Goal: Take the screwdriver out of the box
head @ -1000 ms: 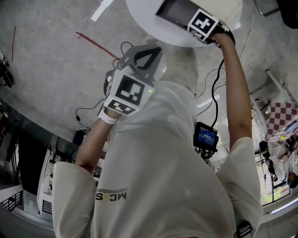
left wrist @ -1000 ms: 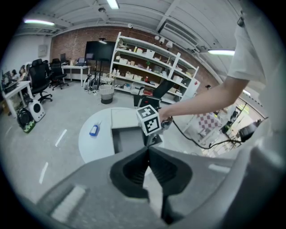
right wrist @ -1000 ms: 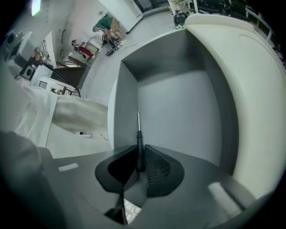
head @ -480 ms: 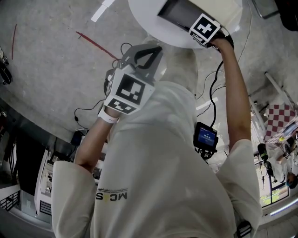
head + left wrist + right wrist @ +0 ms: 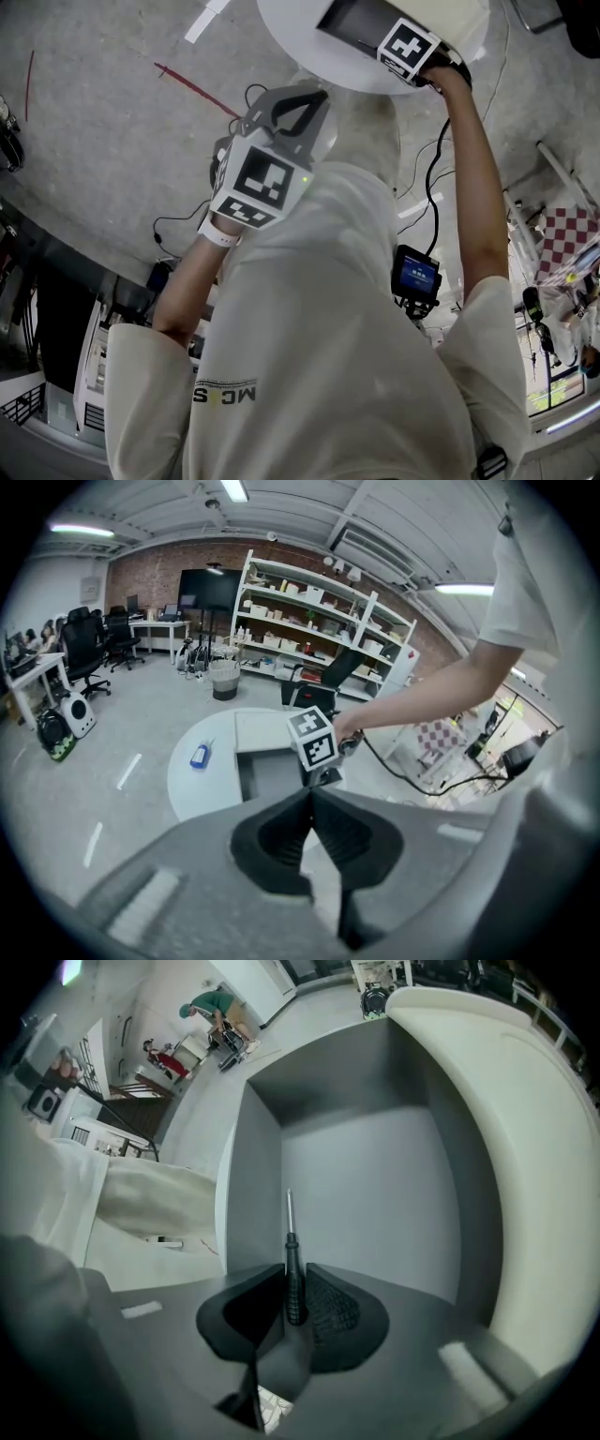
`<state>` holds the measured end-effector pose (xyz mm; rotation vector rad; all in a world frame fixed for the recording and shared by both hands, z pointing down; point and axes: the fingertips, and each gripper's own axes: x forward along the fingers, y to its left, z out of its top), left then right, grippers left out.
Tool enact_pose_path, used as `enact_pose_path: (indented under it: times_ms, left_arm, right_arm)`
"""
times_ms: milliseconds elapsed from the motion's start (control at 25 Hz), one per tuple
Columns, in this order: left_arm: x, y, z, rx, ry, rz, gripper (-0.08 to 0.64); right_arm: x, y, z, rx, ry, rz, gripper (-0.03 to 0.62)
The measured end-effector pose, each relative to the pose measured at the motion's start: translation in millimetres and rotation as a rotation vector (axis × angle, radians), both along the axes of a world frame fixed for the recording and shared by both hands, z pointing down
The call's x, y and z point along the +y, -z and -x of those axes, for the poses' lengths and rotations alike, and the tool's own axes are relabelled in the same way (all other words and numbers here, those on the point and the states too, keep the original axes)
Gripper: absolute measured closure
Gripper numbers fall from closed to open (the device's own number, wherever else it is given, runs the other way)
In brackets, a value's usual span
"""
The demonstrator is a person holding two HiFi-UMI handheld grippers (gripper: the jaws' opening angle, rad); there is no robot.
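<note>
Right hand-held gripper [image 5: 295,1274] reaches down into the box [image 5: 375,1194], and its jaws are opening with the screwdriver [image 5: 292,1251] between them. The pads sit close against both sides of the tool's black handle. Its thin metal shaft points straight ahead from the jaw tips, over the box's grey floor and close beside the box's left inner wall. The screwdriver is thus inside the box, near that wall and well short of the far wall. A thick pale rim curves round the right side of the box. In the head view the arm that carries this gripper is stretched out to the box, and the marker cube hangs over the box's edge. The box stands on a round white bench [image 5: 187,794]. A small blue object [image 5: 199,756] lies on that bench to the left of the box, apart from it. The left hand-held gripper [image 5: 312,794] is held back from the box, off the bench, pointing toward it. Its jaws meet at the tips and nothing is between them.
</note>
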<state>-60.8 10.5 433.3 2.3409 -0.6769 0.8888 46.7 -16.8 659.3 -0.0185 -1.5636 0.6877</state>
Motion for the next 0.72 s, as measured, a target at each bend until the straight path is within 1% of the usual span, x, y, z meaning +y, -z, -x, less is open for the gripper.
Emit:
enact_pose_path:
  times_ms: [160, 280, 400, 520, 640, 720]
  left_arm:
    - [2.6, -0.6, 5.4, -0.002, 0.018, 0.001, 0.560]
    - [4.8, 2.3, 8.2, -0.001, 0.029, -0.006, 0.560]
    - [1.7, 7.1, 14.3, 0.000, 0.037, -0.018, 0.560]
    - [-1.6, 11.4, 16.0, 0.002, 0.035, -0.032, 0.560]
    - [-3.4, 17.4, 9.0, 0.008, 0.026, -0.045, 0.560]
    - [-5.5, 22.1, 5.0, 0.016, 0.017, -0.057, 0.561]
  right_arm:
    - [2.9, 0.2, 0.0, 0.000, 0.008, 0.035, 0.529]
    - [5.2, 1.2, -1.4, 0.005, -0.004, 0.031, 0.529]
    - [2.5, 4.8, 2.9, 0.002, -0.031, 0.010, 0.531]
    - [-0.1, 11.8, 8.2, -0.027, -0.084, -0.010, 0.531]
    - [-3.9, 22.0, -3.3, -0.015, -0.105, -0.062, 0.531]
    - [-7.4, 31.7, -7.0, -0.026, -0.132, -0.097, 0.531]
